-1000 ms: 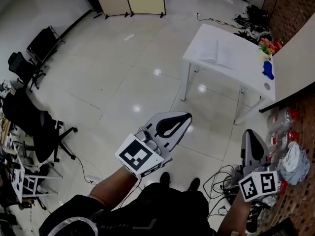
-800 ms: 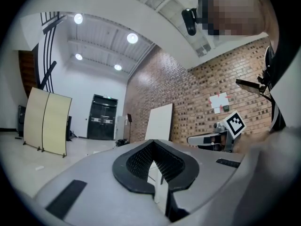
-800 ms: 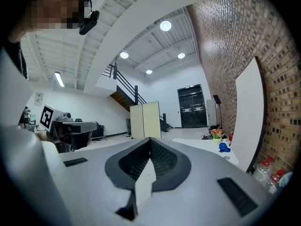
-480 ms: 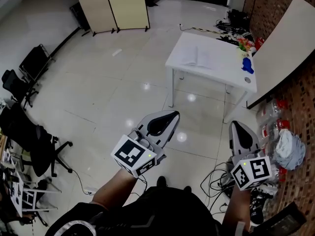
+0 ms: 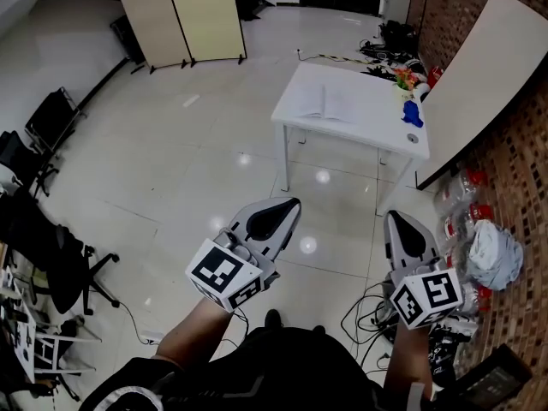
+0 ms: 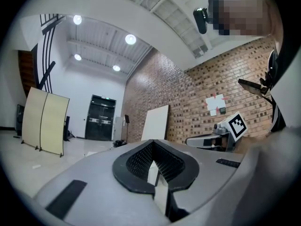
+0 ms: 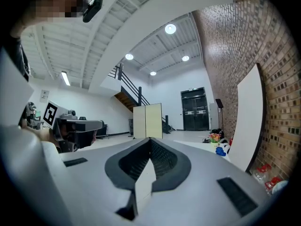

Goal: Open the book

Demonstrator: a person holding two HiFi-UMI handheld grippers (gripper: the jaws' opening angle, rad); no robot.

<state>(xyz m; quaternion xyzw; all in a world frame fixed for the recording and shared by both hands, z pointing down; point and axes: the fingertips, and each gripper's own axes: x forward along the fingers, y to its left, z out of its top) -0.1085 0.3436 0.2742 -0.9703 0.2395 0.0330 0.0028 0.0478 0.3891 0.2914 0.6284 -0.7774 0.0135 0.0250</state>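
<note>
The book [image 5: 329, 101] lies flat on the white table [image 5: 368, 131] across the room and shows pale pages. It is far beyond both grippers. My left gripper [image 5: 291, 204] is held level over the tiled floor, jaws together with nothing between them. My right gripper [image 5: 395, 217] is held level beside it, also shut and empty. In the left gripper view the left gripper [image 6: 153, 141] has its tips meeting. The right gripper [image 7: 150, 138] looks the same in its own view, with the table [image 7: 202, 145] ahead on the right.
A flower toy [image 5: 402, 78] and a blue object [image 5: 412, 114] sit at the table's right end. A large white board [image 5: 479, 67] leans on the brick wall. Folding screens [image 5: 184, 15] stand far left, office chairs [image 5: 43, 255] at left. Cables [image 5: 368, 315] and bags [image 5: 484, 255] lie at right.
Both grippers have travelled forward together across the floor. The table with the book sits further left and lower in the head view. Both grippers stay shut.
</note>
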